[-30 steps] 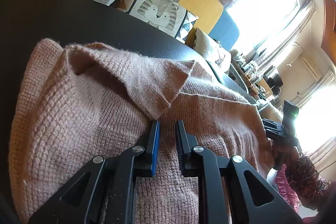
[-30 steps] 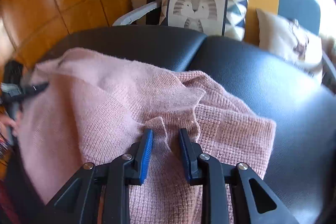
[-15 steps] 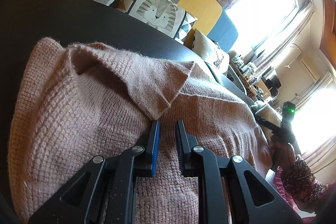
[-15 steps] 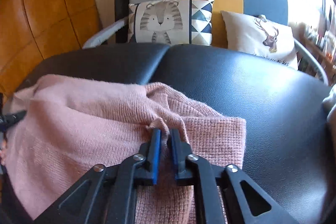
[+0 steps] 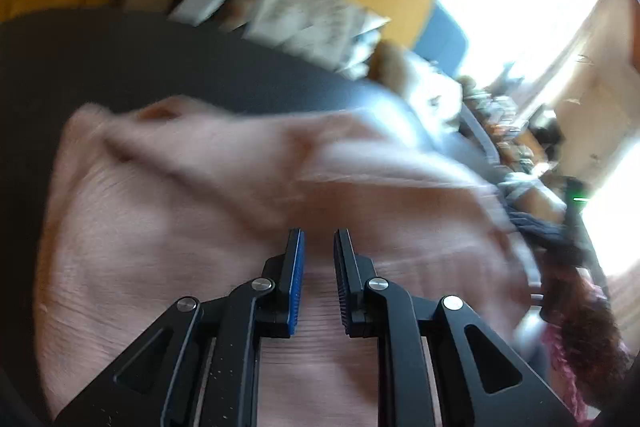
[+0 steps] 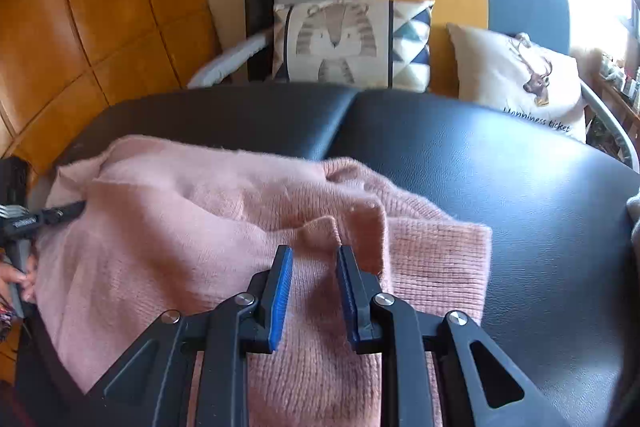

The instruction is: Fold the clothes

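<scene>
the sweater is pink knitted cloth, fuzzy and matt, with a coarser ribbed weave at its lower right edge. it lies on a black cushioned surface that looks like smooth leather with a soft sheen. the right gripper is matt black plastic with small shiny metal pins and ridged blue pads on its fingers. upper left, the wall panels are glossy orange-brown. the cushions are printed cloth.

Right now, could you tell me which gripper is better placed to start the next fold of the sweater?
Right. The right gripper has a raised pleat of the pink sweater between its jaws; the left gripper has only a blurred view.
</scene>
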Action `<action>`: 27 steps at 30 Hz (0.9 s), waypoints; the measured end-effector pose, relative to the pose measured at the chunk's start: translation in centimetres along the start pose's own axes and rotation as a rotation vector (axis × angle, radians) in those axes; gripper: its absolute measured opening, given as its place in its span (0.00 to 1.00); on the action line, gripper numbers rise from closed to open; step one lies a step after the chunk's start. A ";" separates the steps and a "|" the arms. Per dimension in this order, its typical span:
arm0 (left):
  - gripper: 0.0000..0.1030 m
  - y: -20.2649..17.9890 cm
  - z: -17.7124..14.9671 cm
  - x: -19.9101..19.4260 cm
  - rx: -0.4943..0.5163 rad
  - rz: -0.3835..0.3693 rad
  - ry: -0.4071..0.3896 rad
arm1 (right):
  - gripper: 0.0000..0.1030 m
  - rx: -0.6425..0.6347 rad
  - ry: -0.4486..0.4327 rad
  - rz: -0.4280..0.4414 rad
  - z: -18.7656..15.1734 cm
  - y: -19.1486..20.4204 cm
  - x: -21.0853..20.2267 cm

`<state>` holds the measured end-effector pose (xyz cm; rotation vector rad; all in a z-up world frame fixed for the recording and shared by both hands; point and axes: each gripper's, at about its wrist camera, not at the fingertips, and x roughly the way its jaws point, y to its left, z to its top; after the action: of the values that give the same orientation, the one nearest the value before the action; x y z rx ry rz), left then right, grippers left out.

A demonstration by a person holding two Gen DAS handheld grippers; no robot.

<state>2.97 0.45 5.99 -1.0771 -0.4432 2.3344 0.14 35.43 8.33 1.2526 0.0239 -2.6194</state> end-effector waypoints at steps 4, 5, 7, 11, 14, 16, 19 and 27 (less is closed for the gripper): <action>0.16 -8.6 1.1 1.8 0.205 -0.069 0.031 | 0.23 -0.043 0.021 -0.016 0.1 0.1 0.5; 0.16 -10.8 1.1 3.1 0.258 -0.085 0.053 | 0.23 -0.048 0.025 -0.018 0.2 0.0 0.6; 0.16 -13.4 1.0 6.5 0.348 -0.028 0.105 | 0.23 -0.025 0.024 -0.008 0.3 -0.4 0.5; 0.10 -15.2 0.3 12.3 0.449 0.103 0.188 | 0.23 0.038 0.011 0.031 0.3 -1.4 0.1; 0.10 -13.6 0.6 12.5 0.369 0.067 0.119 | 0.23 0.022 -0.031 0.021 0.3 -1.2 -1.0; 0.11 -12.5 0.4 12.3 0.319 0.036 0.098 | 0.23 0.002 -0.050 0.012 0.4 -1.0 -1.5; 0.11 -12.5 0.0 12.0 0.320 0.030 0.083 | 0.23 -0.017 -0.043 0.018 1.0 -1.0 -1.5; 0.11 -12.3 0.1 11.7 0.299 -0.007 0.069 | 0.23 -0.037 0.082 0.036 2.8 -0.3 2.2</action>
<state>0.53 17.24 5.12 -1.0041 -0.0679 2.2594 -3.33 34.99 8.39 1.3350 0.0623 -2.5238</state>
